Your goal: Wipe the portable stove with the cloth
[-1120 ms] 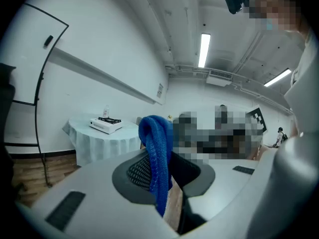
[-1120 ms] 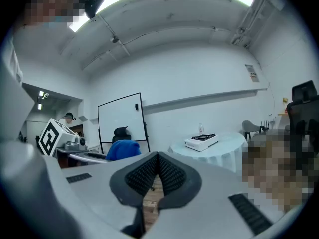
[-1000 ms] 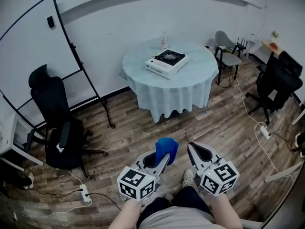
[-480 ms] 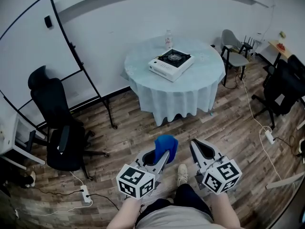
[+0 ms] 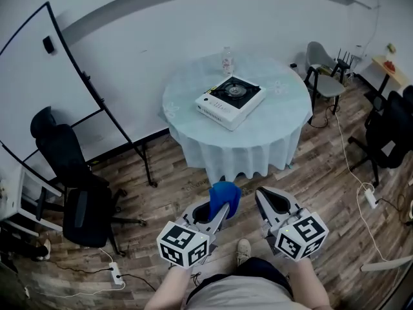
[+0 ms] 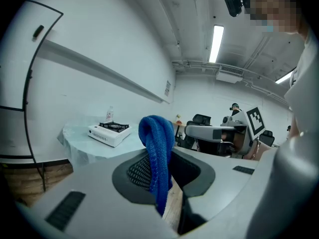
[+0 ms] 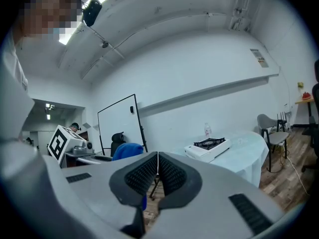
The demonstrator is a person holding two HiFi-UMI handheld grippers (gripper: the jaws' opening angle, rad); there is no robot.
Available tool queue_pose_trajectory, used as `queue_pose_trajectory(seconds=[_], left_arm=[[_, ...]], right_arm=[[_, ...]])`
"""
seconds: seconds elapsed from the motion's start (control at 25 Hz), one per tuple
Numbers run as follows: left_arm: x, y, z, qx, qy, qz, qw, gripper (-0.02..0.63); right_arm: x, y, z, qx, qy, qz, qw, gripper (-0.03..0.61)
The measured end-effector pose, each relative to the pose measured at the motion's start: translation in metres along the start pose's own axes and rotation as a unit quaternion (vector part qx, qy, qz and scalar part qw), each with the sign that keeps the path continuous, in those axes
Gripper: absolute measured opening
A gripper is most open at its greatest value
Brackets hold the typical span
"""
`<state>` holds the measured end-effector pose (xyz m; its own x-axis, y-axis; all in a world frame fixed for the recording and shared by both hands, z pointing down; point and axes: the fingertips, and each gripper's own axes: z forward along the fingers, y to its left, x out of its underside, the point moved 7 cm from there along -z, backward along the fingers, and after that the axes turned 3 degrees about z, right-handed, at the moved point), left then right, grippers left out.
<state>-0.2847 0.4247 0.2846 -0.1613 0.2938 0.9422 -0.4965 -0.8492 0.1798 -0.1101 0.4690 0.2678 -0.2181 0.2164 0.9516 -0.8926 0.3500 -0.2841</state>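
Cloth (image 6: 155,148) hangs clamped in left gripper (image 5: 218,212).

My left gripper (image 5: 218,210) pinches the blue cloth (image 5: 225,194), bunched at my fingertips. My right gripper (image 5: 263,197) hangs just beside it over the wood floor (image 5: 187,176). Well ahead of both sets of fingers, the portable stove (image 5: 230,99) sits on the round table (image 5: 287,105), with a bottle (image 5: 226,61) beyond it.

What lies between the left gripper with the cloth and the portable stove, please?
In the head view, only bare wooden floor and the draped tablecloth separate the left gripper, shut on the blue cloth, from the stove.
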Motion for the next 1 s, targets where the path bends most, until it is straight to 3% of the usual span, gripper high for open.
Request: queue_pose_trajectory(seconds=[0.52, 1.0], left_arm=[[-0.043, 0.049, 0.097, -0.026, -0.013, -0.013, 0.9995, 0.092], [-0.049, 0.066, 0.134, -0.021, -0.006, -0.022, 0.9995, 0.092]], right_arm=[[-0.031, -0.103, 0.062, -0.014, 0.02, 0.01, 1.0, 0.023], [-0.035, -0.132, 0.086, -0.013, 0.024, 0.022, 0.999, 0.023]])
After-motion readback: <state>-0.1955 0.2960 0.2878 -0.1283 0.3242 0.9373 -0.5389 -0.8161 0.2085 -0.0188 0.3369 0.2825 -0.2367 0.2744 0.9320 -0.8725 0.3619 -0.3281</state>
